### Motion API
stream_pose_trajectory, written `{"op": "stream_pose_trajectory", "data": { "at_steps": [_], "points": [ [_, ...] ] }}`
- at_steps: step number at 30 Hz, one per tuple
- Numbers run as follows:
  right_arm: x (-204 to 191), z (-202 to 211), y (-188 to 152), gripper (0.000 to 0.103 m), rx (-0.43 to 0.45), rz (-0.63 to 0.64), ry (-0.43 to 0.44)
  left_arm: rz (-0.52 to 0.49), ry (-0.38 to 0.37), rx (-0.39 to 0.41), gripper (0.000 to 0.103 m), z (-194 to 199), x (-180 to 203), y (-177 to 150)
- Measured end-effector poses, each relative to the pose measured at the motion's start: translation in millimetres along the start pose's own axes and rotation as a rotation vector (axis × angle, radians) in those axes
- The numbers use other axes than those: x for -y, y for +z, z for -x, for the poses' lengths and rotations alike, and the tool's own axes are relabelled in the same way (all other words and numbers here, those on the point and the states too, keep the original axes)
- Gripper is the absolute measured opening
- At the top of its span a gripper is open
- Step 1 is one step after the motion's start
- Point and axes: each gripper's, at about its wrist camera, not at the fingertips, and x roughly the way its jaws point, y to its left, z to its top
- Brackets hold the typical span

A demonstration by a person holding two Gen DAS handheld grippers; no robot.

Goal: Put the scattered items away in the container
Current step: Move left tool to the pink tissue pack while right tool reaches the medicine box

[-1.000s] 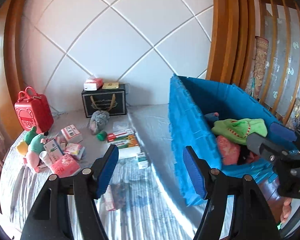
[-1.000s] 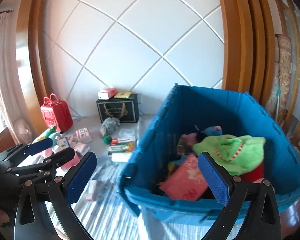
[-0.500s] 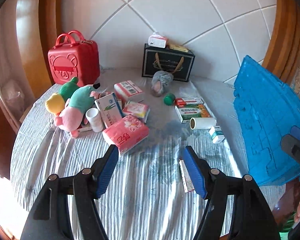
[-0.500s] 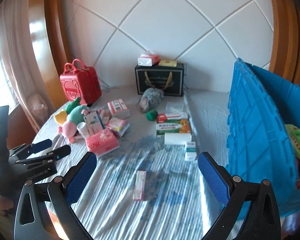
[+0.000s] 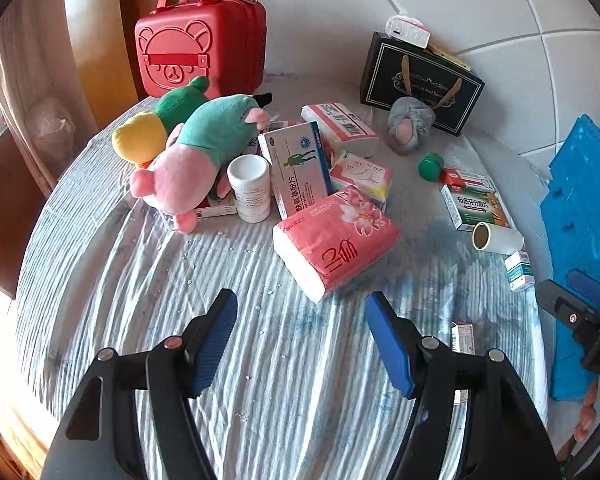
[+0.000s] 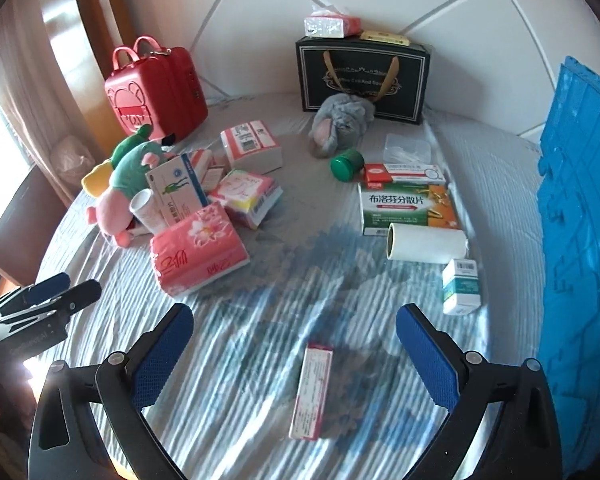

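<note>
Both tongs hang over the striped bedspread [image 6: 260,360] with jaws apart and empty: the left gripper [image 5: 300,336] just short of the pink tissue pack [image 5: 336,240], the right gripper [image 6: 294,344] above a slim pink box [image 6: 312,392], perhaps ointment. The blue container [image 6: 580,240] stands at the right edge.

Your pink tissue pack [image 5: 334,240] lies flat mid-bed beside the plush pig [image 5: 196,156] and white bottle [image 5: 249,188]; a slim pink box [image 6: 312,392] lies alone near the front edge; the blue container [image 6: 580,240] stands at the right edge.
</note>
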Motion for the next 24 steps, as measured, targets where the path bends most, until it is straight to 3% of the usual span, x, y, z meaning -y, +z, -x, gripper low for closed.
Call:
{"op": "stream_pose_trajectory", "data": {
  "at_steps": [3, 4, 5, 7, 9, 13, 16, 18, 20, 22, 24],
  "points": [
    [0.7, -40.2, 12.6, 0.103, -0.033, -0.043, -0.02, -0.037, -0.042, -0.046, 0.066, -32.9, -0.6, 8.8],
    [0.8, -53.8, 17.8, 0.098, -0.042, -0.058, -0.029, -0.049, -0.065, -0.058, 0.066, -43.1, -0.2, 11.2],
    [1.4, -65.1, 23.8, 0.093, -0.042, -0.067, -0.038, -0.06, -0.083, -0.069, 0.066, -52.2, 0.7, 12.9],
    [3.3, -91.8, 37.5, 0.071, -0.054, -0.085, -0.063, -0.081, -0.113, -0.095, 0.066, -69.6, 2.7, 14.4],
    [4.4, -118.9, 49.7, 0.062, -0.076, -0.098, -0.081, -0.106, -0.143, -0.129, 0.066, -85.1, 4.5, 13.1],
    [-6.3, -163.6, 62.0, 0.061, -0.135, -0.075, -0.072, -0.175, -0.117, -0.173, 0.066, -106.8, 0.6, 8.0],
    [-27.1, -186.2, 54.6, 0.06, -0.205, -0.021, -0.041, -0.148, -0.084, -0.183, 0.066, -111.6, -22.0, 10.4],
    [-44.7, -182.7, 41.6, 0.06, -0.229, 0.02, 0.003, -0.129, -0.02, -0.171, 0.066, -110.9, -41.3, 15.8],
    [-67.2, -171.5, 22.8, 0.06, -0.273, 0.057, 0.105, -0.113, 0.052, -0.154, 0.066, -108.3, -60.8, 22.5],
    [-92.3, -157.5, 3.5, 0.06, -0.305, 0.123, 0.199, -0.085, 0.058, -0.137, 0.066, -101.1, -77.7, 27.6],
    [-101.3, -144.3, -3.5, 0.06, -0.294, 0.119, 0.216, -0.059, 0.047, -0.118, 0.066, -89.8, -88.8, 30.2]
  ]
}}
